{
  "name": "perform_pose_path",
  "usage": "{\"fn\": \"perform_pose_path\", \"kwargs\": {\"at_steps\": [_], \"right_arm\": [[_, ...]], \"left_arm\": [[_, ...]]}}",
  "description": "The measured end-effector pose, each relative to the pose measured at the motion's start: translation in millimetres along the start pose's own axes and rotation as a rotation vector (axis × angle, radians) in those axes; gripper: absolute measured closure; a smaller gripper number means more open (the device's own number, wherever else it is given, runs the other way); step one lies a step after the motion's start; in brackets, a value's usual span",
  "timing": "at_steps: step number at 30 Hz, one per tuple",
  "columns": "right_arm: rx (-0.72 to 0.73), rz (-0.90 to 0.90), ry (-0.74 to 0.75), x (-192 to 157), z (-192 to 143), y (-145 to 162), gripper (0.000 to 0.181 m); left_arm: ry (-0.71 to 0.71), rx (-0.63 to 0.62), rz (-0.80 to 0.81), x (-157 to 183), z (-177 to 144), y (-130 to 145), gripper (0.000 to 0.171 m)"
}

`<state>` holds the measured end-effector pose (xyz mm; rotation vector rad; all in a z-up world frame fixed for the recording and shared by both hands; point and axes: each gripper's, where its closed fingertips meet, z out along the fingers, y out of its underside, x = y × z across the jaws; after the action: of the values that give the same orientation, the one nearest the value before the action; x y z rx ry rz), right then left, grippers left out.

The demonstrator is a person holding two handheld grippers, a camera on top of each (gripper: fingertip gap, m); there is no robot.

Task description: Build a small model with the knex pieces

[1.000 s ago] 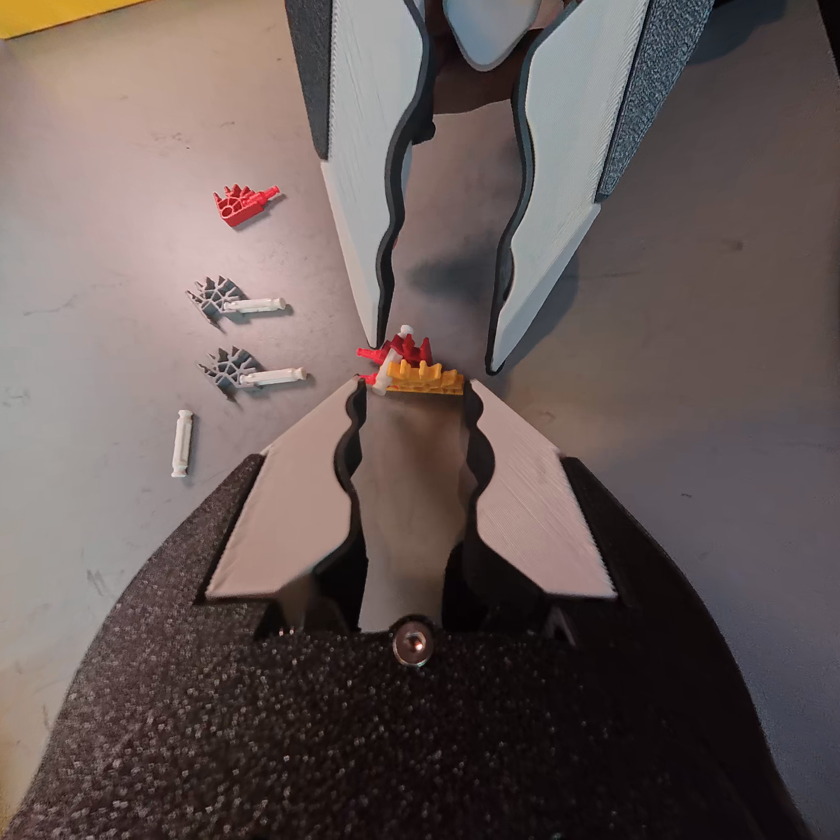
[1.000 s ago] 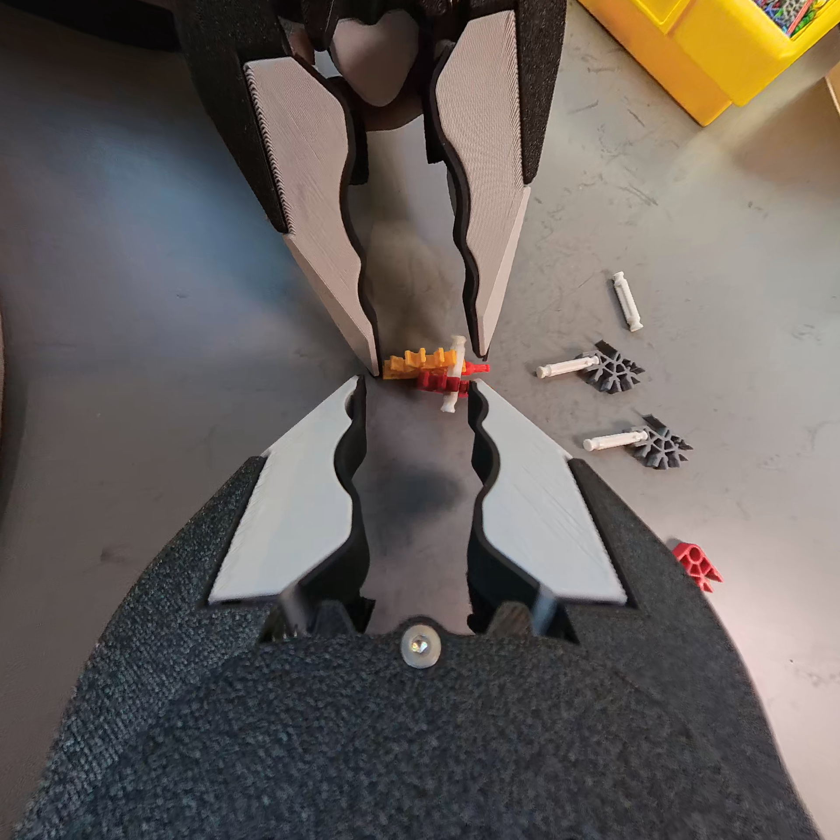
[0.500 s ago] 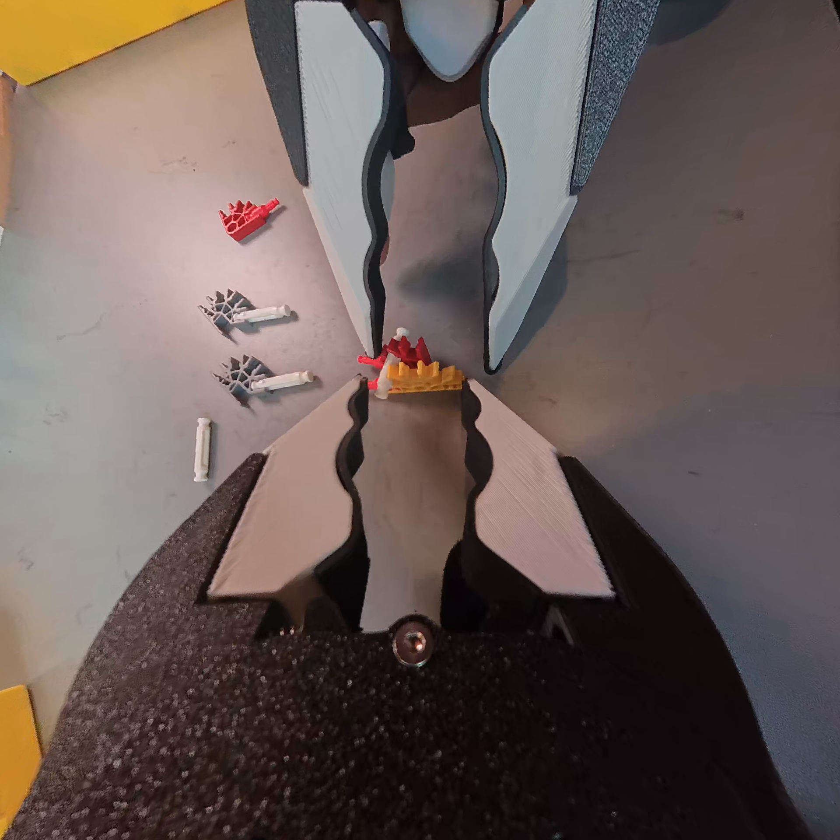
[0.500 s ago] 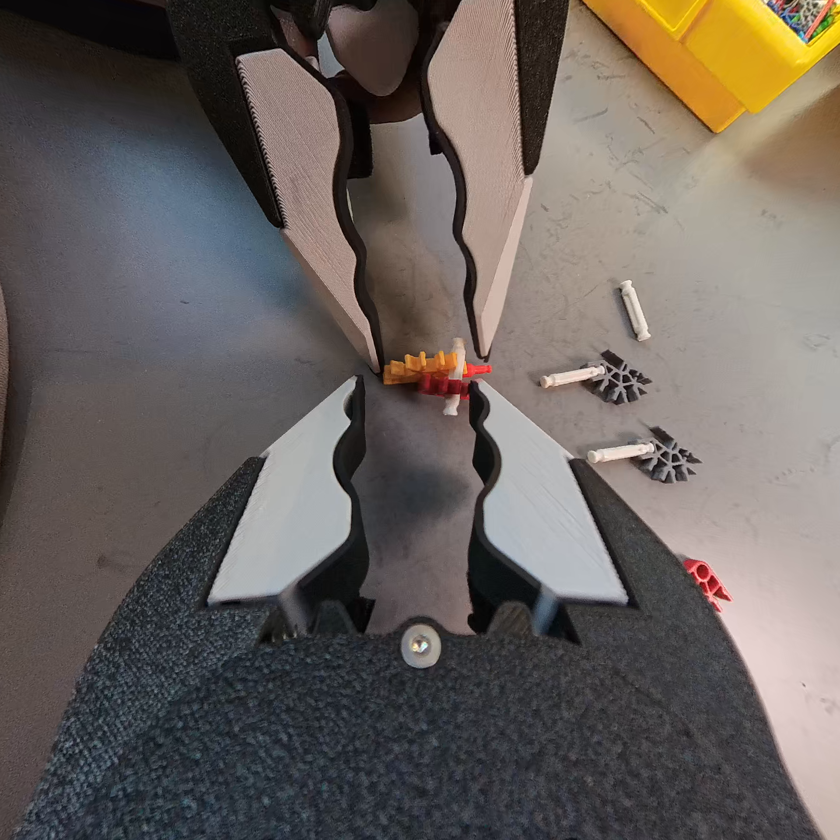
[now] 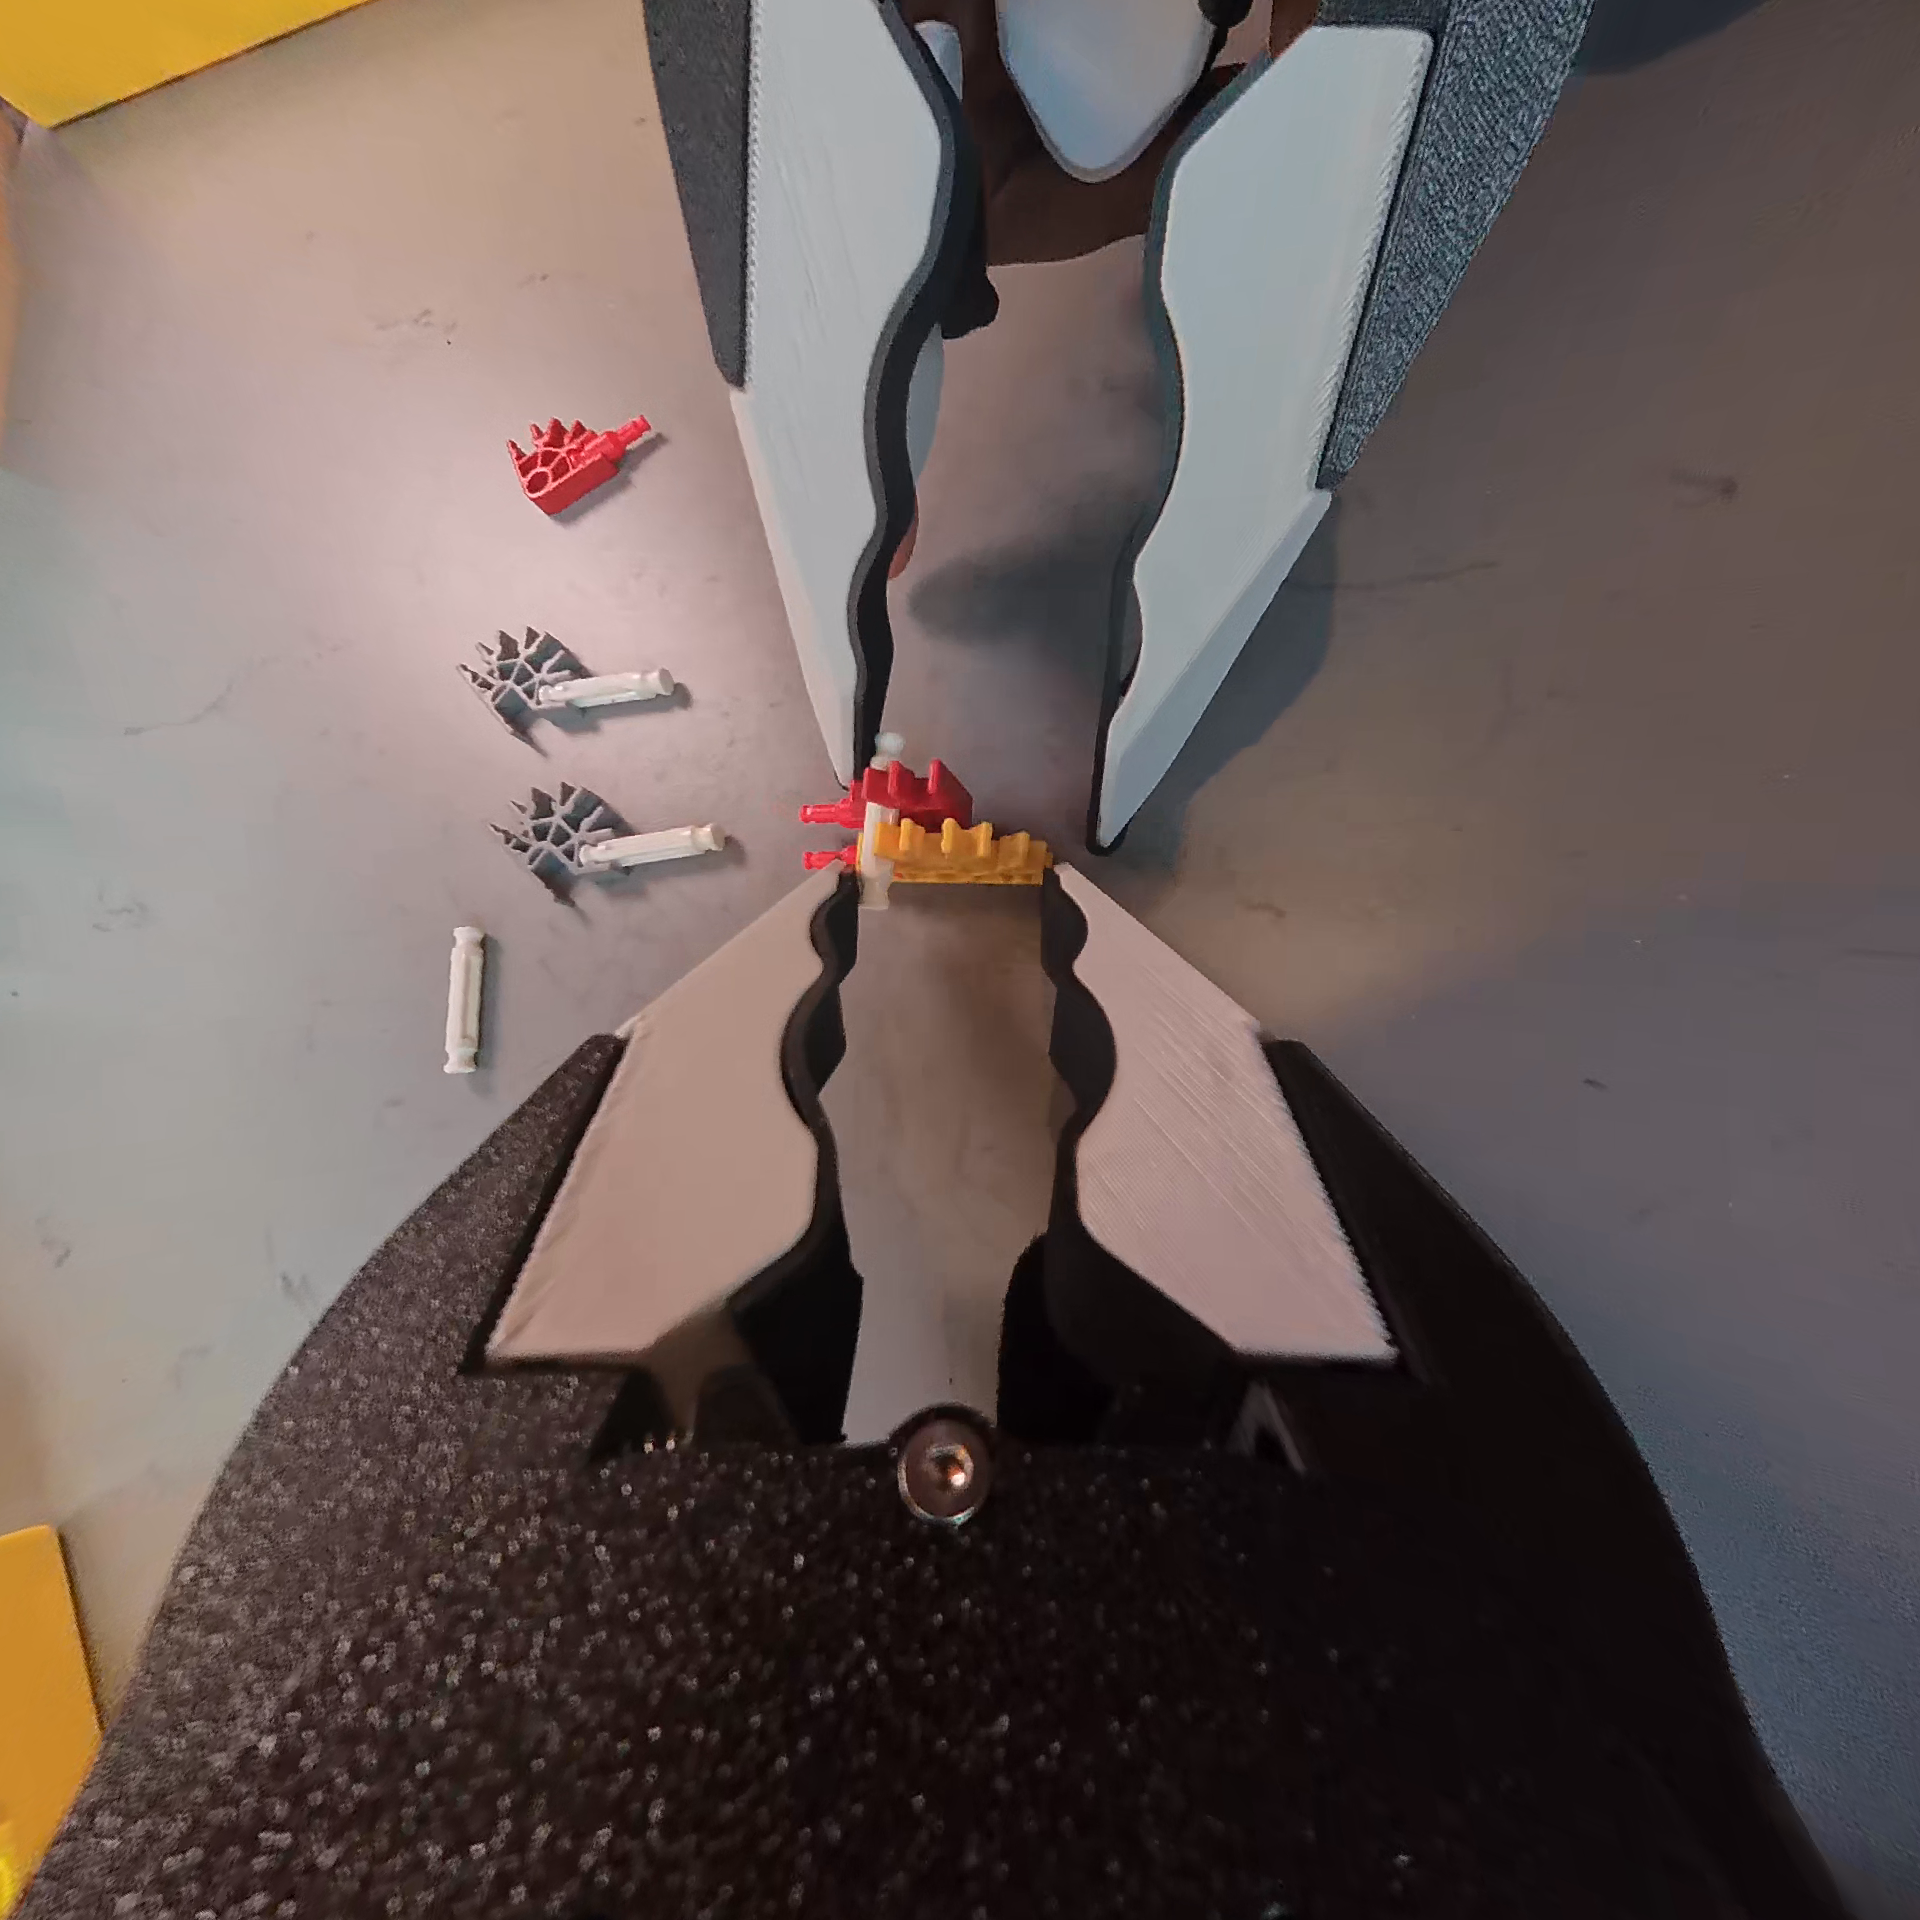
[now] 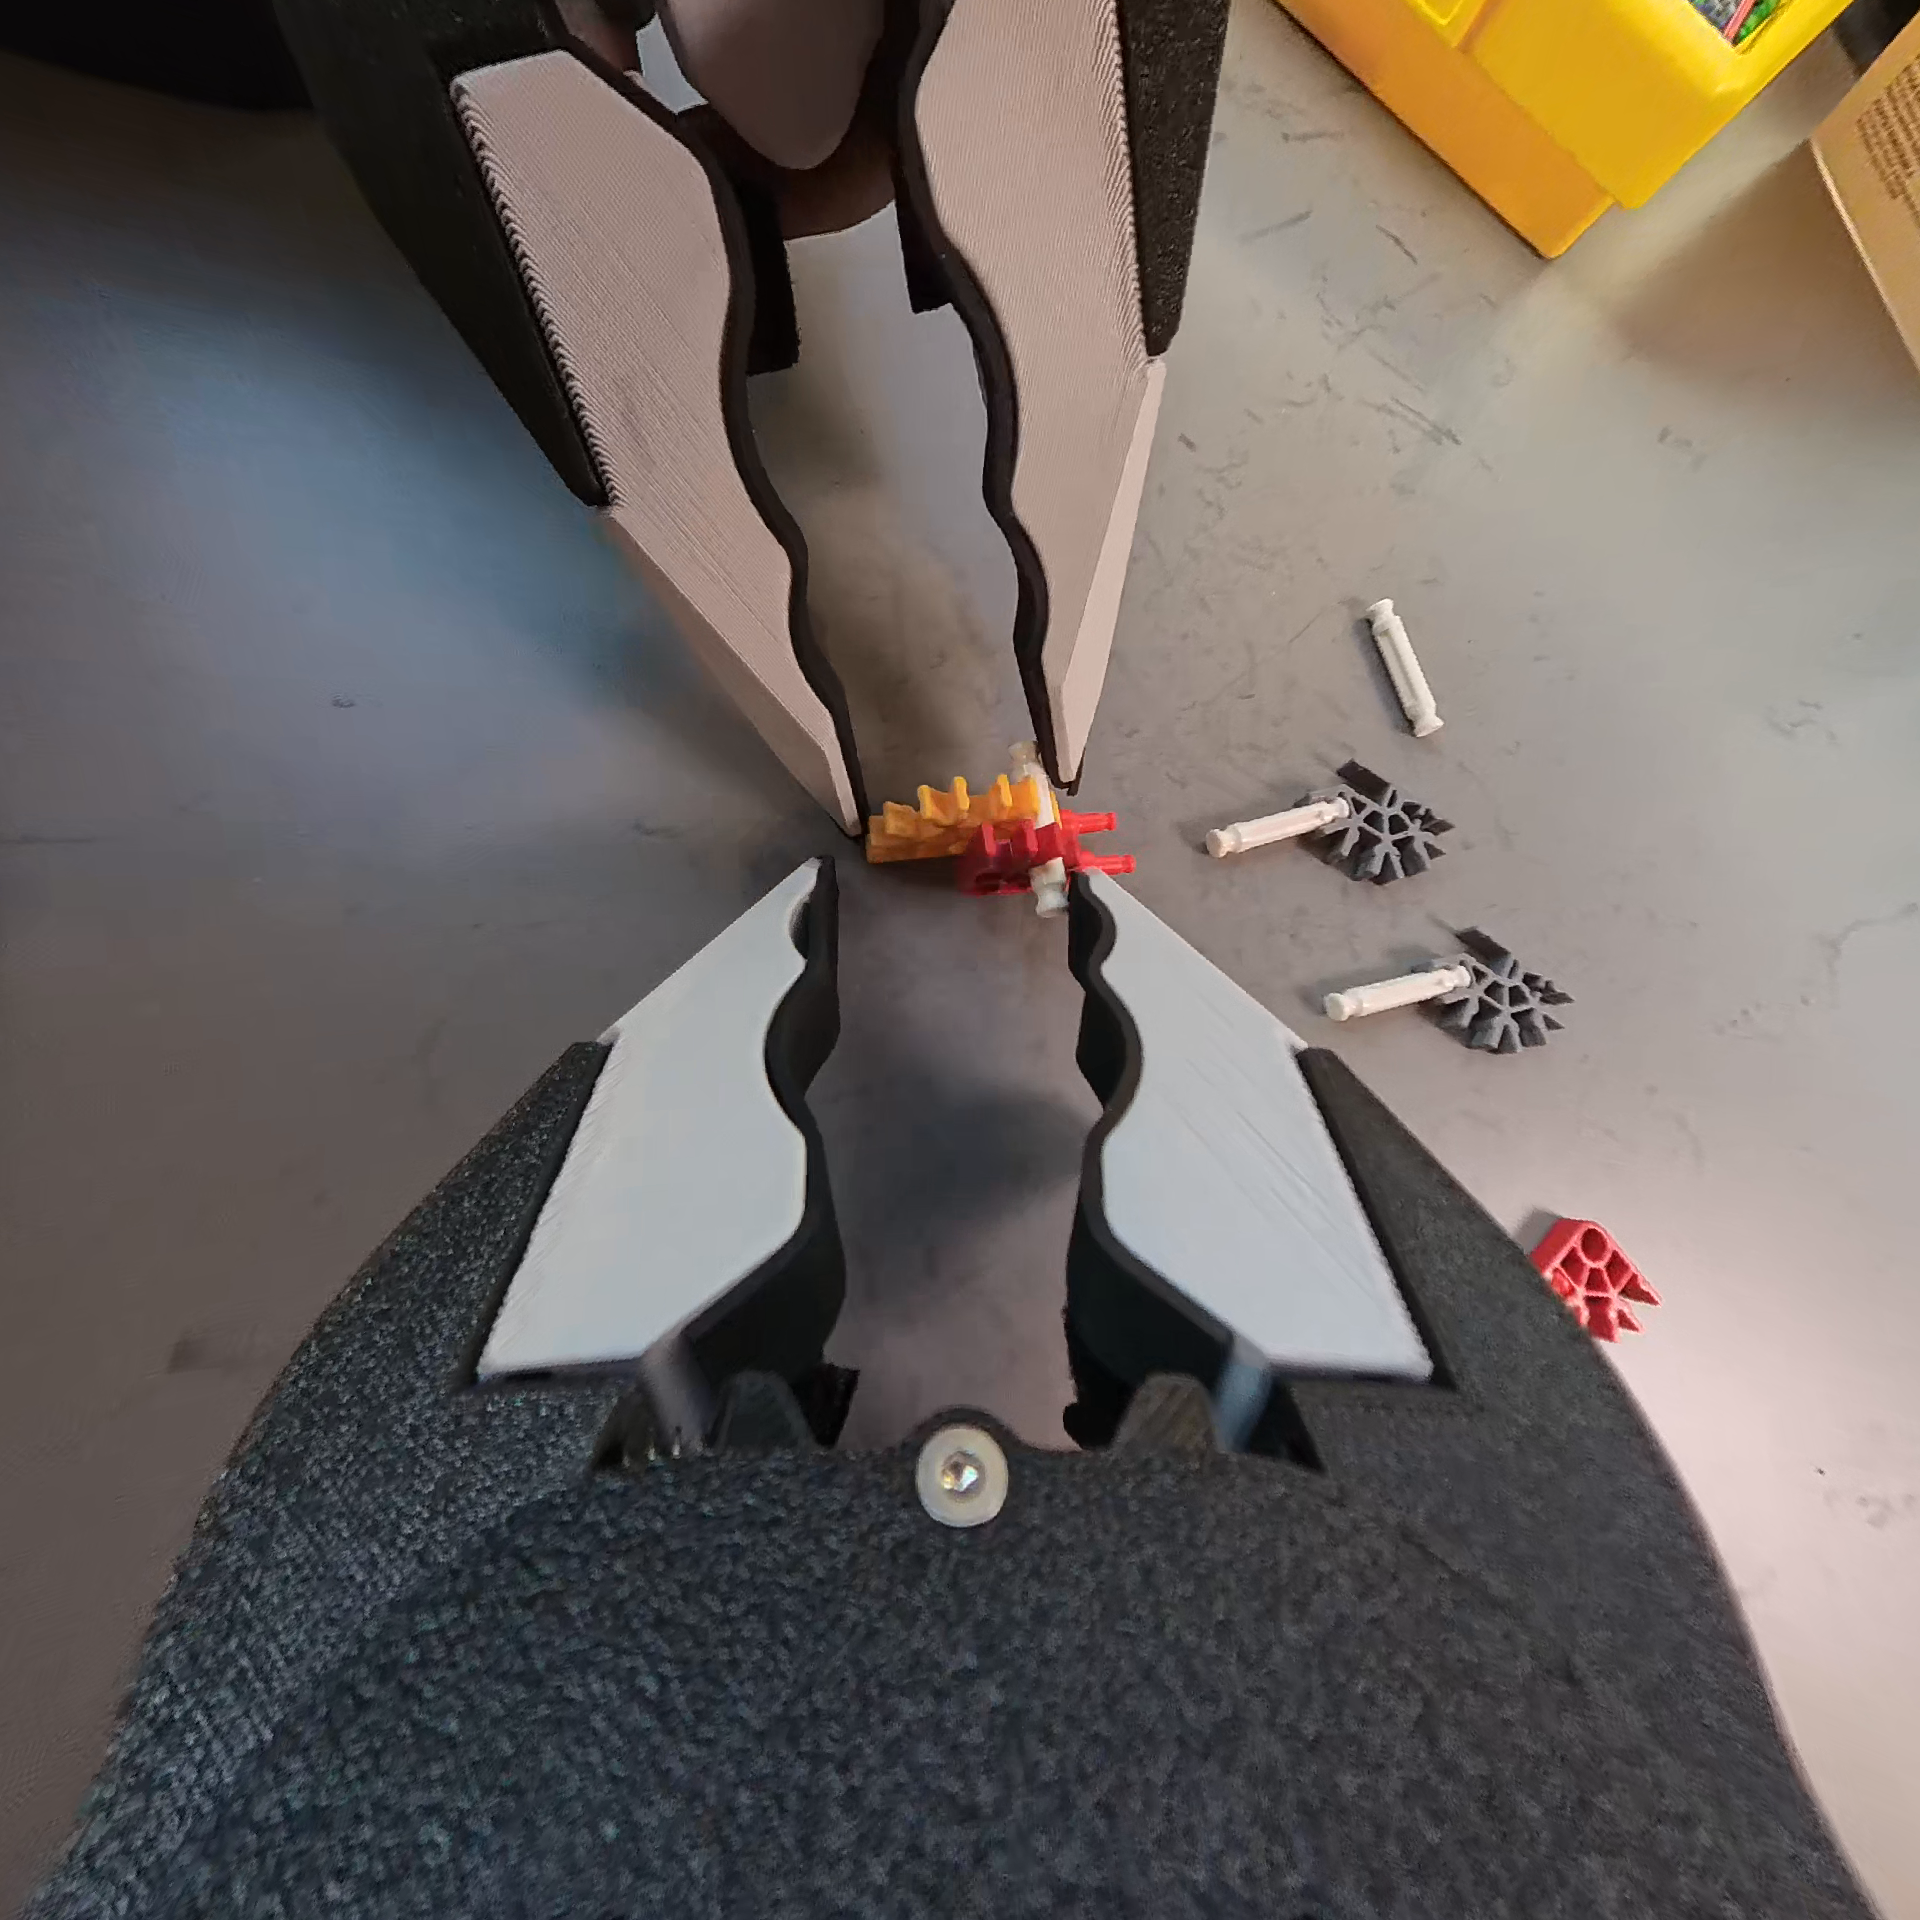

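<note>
Jaws of the left gripper (image 5: 951,883) stand apart, tips flanking the yellow connector (image 5: 961,857) of a small assembly on the grey table (image 5: 1558,935); a square, centred closure would suit it. From the right wrist, the right gripper (image 6: 951,873) is likewise apart, nearest the red connector (image 6: 1003,857) and white rod (image 6: 1044,842), so I judge slow, level pressure best.

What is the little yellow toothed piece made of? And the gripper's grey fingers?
The yellow toothed connector piece looks like hard moulded plastic: glossy, with crisp notches. The left gripper has pale grey fingers that look 3D-printed plastic, judging by fine layer ridges, with a black wavy lining, possibly rubber.
</note>
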<state>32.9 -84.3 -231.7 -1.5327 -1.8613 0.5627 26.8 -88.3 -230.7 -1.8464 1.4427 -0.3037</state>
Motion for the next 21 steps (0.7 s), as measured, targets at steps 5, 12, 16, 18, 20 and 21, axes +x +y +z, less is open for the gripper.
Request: {"fn": "perform_pose_path", "kwargs": {"at_steps": [5, 12, 16, 18, 20, 21], "right_arm": [[-0.003, -0.024, 0.016, -0.9, 0.4, -0.8, 0.143], [-0.007, -0.04, 0.082, -3.9, -0.1, -1.1, 0.147], [-0.011, -0.052, 0.114, -4.3, -0.5, -1.6, 0.146], [-0.008, -0.053, 0.119, -4.6, -0.4, -1.5, 0.147], [-0.009, -0.063, 0.128, -4.8, -0.5, -1.8, 0.147], [-0.009, -0.064, 0.131, -4.8, -0.6, -1.8, 0.147]], "left_arm": [[0.019, -0.012, -0.012, 2.4, -0.5, 0.0, 0.137], [0.022, -0.037, -0.028, 5.8, 0.2, -1.0, 0.138], [0.006, -0.051, -0.028, 5.7, 0.7, -0.6, 0.138], [0.001, -0.054, -0.036, 5.5, 0.9, -0.4, 0.138], [-0.005, -0.058, -0.041, 5.4, 0.9, -0.2, 0.139], [-0.011, -0.061, -0.037, 5.4, 0.9, -0.3, 0.139]]}}
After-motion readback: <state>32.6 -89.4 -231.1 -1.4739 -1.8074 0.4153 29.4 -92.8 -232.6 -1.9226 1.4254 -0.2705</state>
